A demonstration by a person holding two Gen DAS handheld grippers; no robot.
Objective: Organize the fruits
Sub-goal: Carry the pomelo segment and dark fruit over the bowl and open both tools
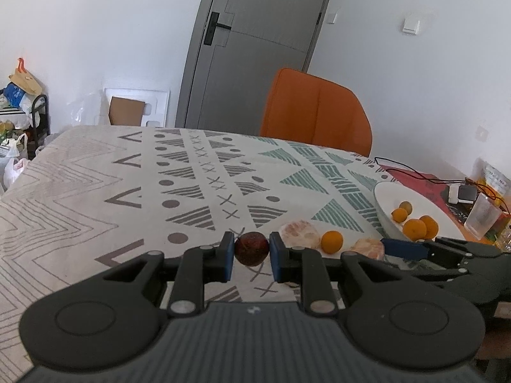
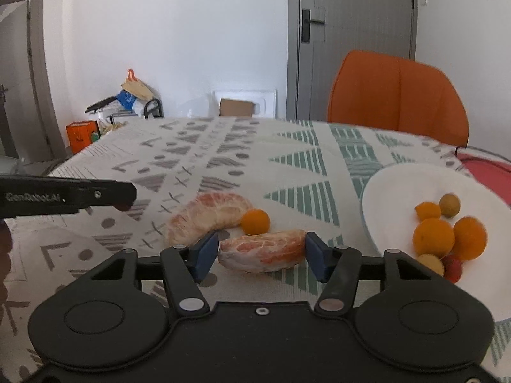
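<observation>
My left gripper point(image 1: 250, 257) is shut on a small dark red fruit point(image 1: 251, 249) just above the patterned tablecloth. My right gripper point(image 2: 262, 252) has its jaws around a peeled citrus half point(image 2: 263, 250) lying on the cloth; the pads sit at its two ends. A second peeled citrus half point(image 2: 204, 217) and a small orange point(image 2: 255, 221) lie just beyond. A white bowl point(image 2: 399, 185) at the right holds several small oranges point(image 2: 433, 237), pale round fruits and a red one. In the left wrist view the bowl point(image 1: 386, 194) and the right gripper point(image 1: 402, 249) are at the right.
An orange chair point(image 2: 396, 95) stands behind the table's far edge. A clear cup point(image 1: 482, 217), cables and packets crowd the table's right end. The left gripper's finger point(image 2: 95, 196) reaches in from the left in the right wrist view.
</observation>
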